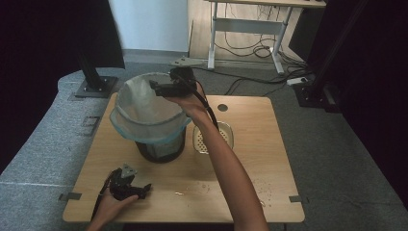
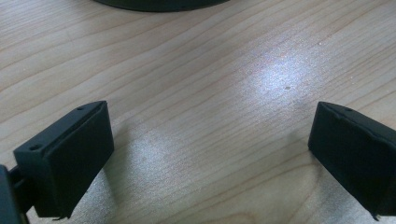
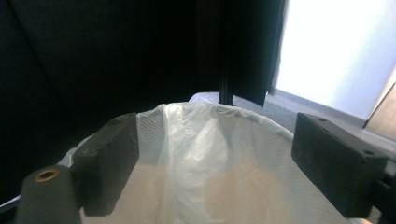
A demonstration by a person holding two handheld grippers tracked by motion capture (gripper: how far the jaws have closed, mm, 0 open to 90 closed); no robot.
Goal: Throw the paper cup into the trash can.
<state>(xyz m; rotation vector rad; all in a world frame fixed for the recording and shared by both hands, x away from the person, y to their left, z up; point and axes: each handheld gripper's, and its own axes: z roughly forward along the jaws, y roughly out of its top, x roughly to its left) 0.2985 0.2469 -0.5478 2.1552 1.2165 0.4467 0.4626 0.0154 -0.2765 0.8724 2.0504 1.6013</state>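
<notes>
A black mesh bin (image 1: 161, 147) lined with a pale translucent bag (image 1: 144, 108) stands on the wooden table (image 1: 250, 159), left of centre. My right gripper (image 1: 155, 88) hovers over the bin's far rim, open with nothing between its jaws. In the right gripper view the bag's mouth (image 3: 210, 158) lies just below the spread jaws of the gripper (image 3: 215, 154). My left gripper (image 1: 144, 188) rests low near the table's front left edge, held by a hand. In the left gripper view its jaws stand wide apart over bare wood, the gripper (image 2: 210, 140) open and empty.
A small clear plastic container (image 1: 211, 137) lies on the table right of the bin, partly behind the right forearm. Crumbs (image 1: 262, 185) dot the front right of the table. A dark round hole (image 1: 222, 107) sits near the far edge. A desk frame and cables stand on the floor beyond.
</notes>
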